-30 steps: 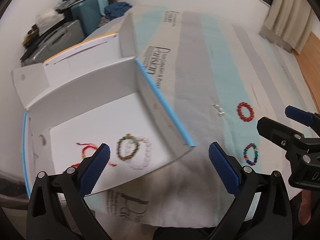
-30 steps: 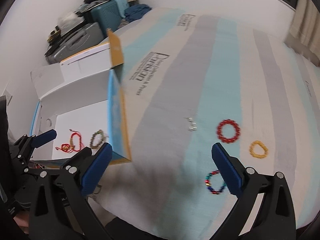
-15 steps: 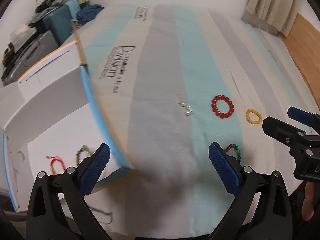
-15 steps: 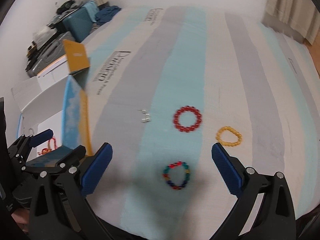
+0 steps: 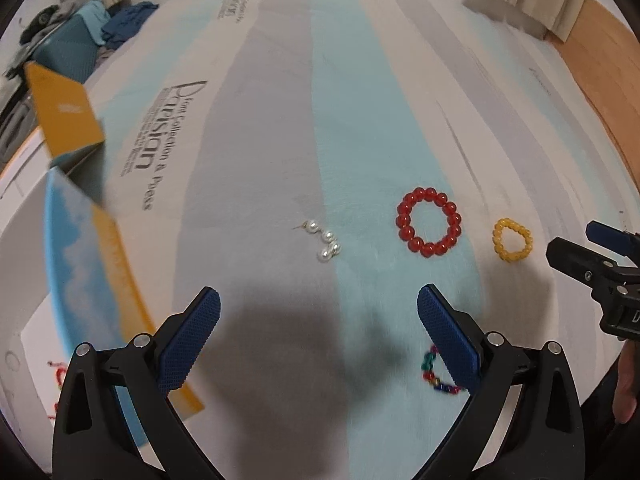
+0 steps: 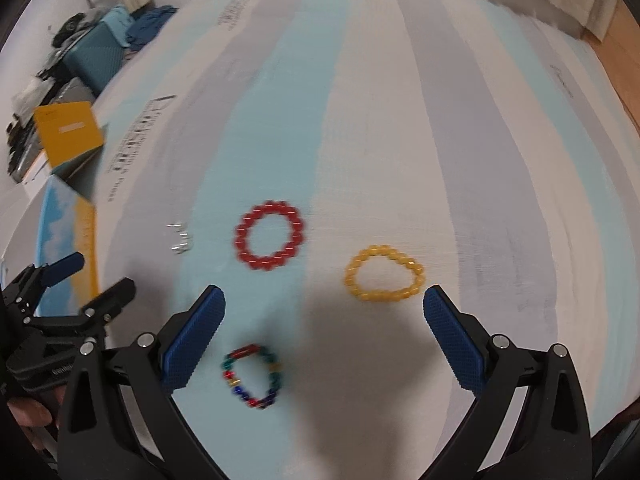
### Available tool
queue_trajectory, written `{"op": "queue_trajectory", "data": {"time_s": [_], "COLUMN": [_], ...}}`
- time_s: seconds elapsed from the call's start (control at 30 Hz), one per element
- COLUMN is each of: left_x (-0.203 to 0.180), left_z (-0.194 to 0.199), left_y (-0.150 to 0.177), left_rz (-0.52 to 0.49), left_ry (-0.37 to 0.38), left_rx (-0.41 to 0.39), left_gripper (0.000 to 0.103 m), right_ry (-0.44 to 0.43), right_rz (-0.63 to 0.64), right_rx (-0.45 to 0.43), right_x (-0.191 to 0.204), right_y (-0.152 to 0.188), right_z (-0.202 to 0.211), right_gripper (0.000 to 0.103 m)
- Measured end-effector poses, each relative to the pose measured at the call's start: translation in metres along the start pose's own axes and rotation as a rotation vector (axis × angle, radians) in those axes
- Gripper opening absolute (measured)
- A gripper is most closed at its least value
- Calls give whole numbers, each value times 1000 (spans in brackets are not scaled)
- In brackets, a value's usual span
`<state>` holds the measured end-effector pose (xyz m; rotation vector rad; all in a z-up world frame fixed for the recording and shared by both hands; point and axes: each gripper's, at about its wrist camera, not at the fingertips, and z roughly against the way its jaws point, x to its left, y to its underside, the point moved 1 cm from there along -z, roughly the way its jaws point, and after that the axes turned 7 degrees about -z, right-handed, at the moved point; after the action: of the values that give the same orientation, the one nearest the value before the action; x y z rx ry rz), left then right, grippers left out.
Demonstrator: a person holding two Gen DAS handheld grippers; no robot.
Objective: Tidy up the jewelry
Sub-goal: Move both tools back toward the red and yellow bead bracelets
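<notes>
Ahead of my left fingers [image 5: 318,322] on the bed [image 5: 280,128] lie the pearl earrings [image 5: 323,242], with the large bead bracelet [image 5: 429,222] right of them and the small bead bracelet [image 5: 512,240] further right. The mixed bead bracelet [image 6: 252,376] lies nearest, between my right fingers [image 6: 324,330]. The box [image 5: 76,240] sits left of everything

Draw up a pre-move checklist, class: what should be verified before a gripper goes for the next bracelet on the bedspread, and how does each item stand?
1. Left gripper open, holding nothing: ok.
2. Right gripper open, holding nothing: ok.
3. Multicolored bracelet lies apart from the yellow bracelet and red bracelet: ok.
4. Pearl earrings not tangled with any bracelet: ok.
5. Box interior reachable: cannot tell, mostly out of view.
</notes>
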<state>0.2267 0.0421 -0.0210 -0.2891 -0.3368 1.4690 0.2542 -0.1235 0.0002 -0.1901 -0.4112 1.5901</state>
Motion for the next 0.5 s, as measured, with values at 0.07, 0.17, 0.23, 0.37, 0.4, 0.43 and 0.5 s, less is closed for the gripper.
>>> {"op": "queue_trajectory", "data": {"time_s": [0.07, 0.17, 0.23, 0.37, 0.4, 0.43, 0.5], "left_x": [-2, -3, -5, -8, -9, -9, -11], "left_z": [-12, -27, -35, -52, -56, -59, -68], "left_y": [-7, -17, -21, -28, -29, -30, -31], "left_rz": [-9, -13, -20, -28, -26, -27, -30], "left_ry": [-4, -4, -1, -3, -4, -4, -2], "left_rx": [16, 26, 33, 41, 42, 44, 52], "left_gripper": [97, 97, 97, 96, 96, 95, 93], "right_ry": [9, 17, 20, 24, 23, 25, 32], "right_rz": [-15, -32, -40, -46, -47, -47, -46], "right_rx": [14, 36, 48, 71, 74, 78, 84], "right_x": [-11, -26, -32, -41, -42, -44, -47], "right_y": [-5, -11, -13, -16, -16, -16, -17], "right_z": [-13, -32, -41, -59, -62, -67, -75], "right_gripper": [95, 95, 95, 95, 95, 95, 95]}}
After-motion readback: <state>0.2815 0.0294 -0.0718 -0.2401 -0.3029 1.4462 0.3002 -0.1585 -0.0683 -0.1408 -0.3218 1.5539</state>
